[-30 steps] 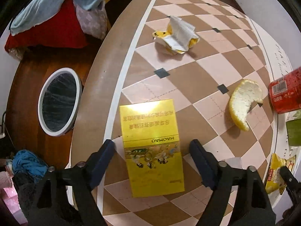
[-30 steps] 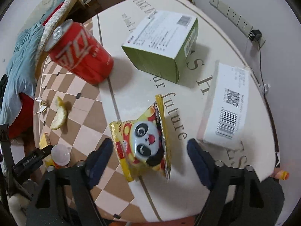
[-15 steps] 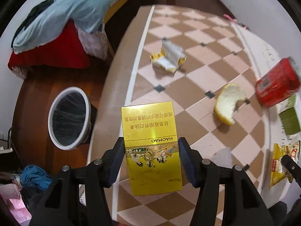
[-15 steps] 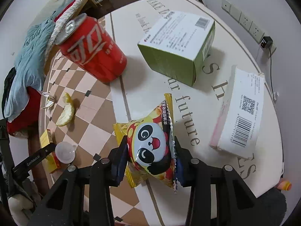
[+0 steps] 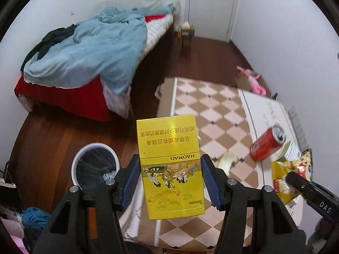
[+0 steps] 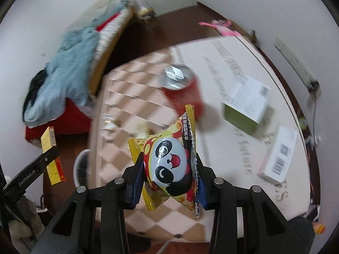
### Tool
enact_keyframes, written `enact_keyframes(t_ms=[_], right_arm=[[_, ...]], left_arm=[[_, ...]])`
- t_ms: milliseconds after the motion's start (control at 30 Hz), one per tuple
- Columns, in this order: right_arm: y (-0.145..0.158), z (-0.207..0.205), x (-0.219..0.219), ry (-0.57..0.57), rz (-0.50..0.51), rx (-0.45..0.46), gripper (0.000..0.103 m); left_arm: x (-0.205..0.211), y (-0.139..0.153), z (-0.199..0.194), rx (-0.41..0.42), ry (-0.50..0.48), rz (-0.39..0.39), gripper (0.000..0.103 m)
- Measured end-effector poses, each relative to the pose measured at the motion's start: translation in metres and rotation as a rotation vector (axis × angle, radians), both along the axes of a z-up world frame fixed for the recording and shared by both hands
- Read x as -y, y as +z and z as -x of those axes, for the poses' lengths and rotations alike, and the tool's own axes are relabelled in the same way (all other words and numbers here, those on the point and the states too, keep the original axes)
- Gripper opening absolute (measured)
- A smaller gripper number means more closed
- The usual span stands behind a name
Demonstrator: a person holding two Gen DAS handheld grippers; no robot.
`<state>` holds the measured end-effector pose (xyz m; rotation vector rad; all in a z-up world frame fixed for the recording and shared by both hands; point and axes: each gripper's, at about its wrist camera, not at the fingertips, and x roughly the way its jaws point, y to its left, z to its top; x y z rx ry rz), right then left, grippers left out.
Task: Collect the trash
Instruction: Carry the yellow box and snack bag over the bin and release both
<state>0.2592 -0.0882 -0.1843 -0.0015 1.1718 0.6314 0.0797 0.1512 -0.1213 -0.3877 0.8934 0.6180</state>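
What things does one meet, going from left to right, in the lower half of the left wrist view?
Trash bin → yellow box held in the left gripper → fruit peel → red can → snack bag in the right gripper.

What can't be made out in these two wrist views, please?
- Left wrist: the trash bin's contents, dark inside and partly behind the left gripper.
- Left wrist: the table under the yellow box.
- Right wrist: the red can's label, motion-blurred.
- Right wrist: the peel beyond the panda snack bag, smeared.

Home bedroom, unmade bed (image 5: 89, 63) with blue bedding, dark wood floor (image 5: 48, 139), white door (image 5: 211, 6), patterned table (image 5: 214, 127), lined wastebasket (image 5: 95, 165)
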Motion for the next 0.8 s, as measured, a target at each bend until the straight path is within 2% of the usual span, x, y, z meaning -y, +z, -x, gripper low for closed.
enact_keyframes(t_ms=[200,300,400,533,633,733,800], right_arm=[[0.046,0.032,-0.066,0.112,-0.085,0.040,0.043],[0.059,0.051,-0.107,0.175,-0.115,0.050,0.043],[0.061,0.071,-0.154,0.240,-0.124,0.046,0.043],[0.042,0.097,-0.221,0.317,-0.110,0.009,0.043],[0.015,0.118,-0.272,0.377,-0.078,-0.030,0.043],[-0.022,0.139,-0.322,0.436,-0.024,-0.066,0.043],[-0.051,0.151,-0.355,0.474,0.016,-0.100,0.043]], left_arm=[[-0.047,0.027,0.046,0.053,0.059,-0.029,0.054],[-0.074,0.025,0.068,0.053,0.102,-0.036,0.054],[-0.109,0.014,0.092,0.040,0.155,-0.026,0.054],[-0.158,-0.018,0.123,0.009,0.234,0.030,0.054],[-0.197,-0.057,0.142,-0.035,0.279,0.105,0.054],[-0.238,-0.104,0.160,-0.071,0.322,0.217,0.054],[-0.255,-0.127,0.167,-0.086,0.342,0.262,0.054]])
